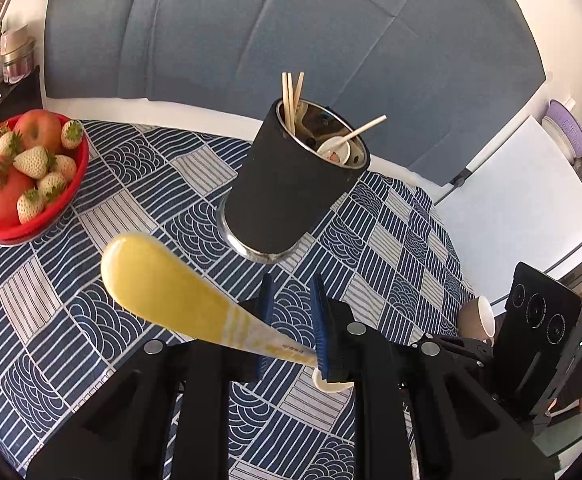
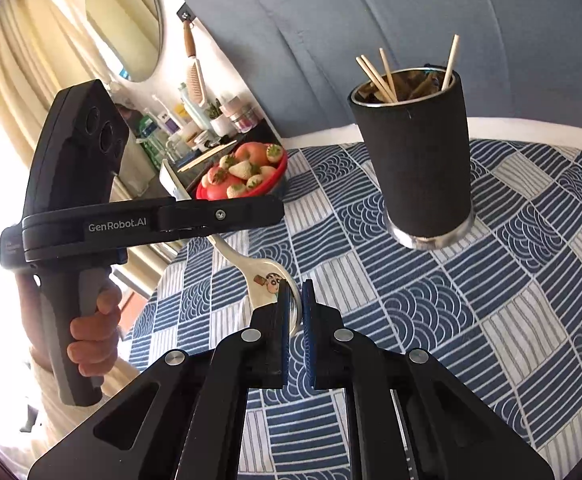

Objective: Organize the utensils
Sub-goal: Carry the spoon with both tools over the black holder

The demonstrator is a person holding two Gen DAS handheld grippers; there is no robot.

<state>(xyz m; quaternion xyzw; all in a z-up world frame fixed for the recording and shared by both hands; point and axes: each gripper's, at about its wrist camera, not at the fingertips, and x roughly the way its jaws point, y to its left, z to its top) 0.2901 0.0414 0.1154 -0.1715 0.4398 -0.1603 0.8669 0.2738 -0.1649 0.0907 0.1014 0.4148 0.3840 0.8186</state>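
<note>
Both grippers are up off the patterned tablecloth [image 1: 139,184] right now, each with a spoon. The left gripper [image 1: 291,320] is clamped on the handle of a yellow spoon [image 1: 163,280], bowl sticking out to the left. The right gripper [image 2: 296,316] is pinched tight on the rim of a white cartoon spoon [image 2: 269,280]. The black utensil cup [image 2: 415,152] stands ahead, chopsticks [image 2: 377,74] poking out. A red fruit bowl [image 1: 31,224] sits off to the side.
</note>
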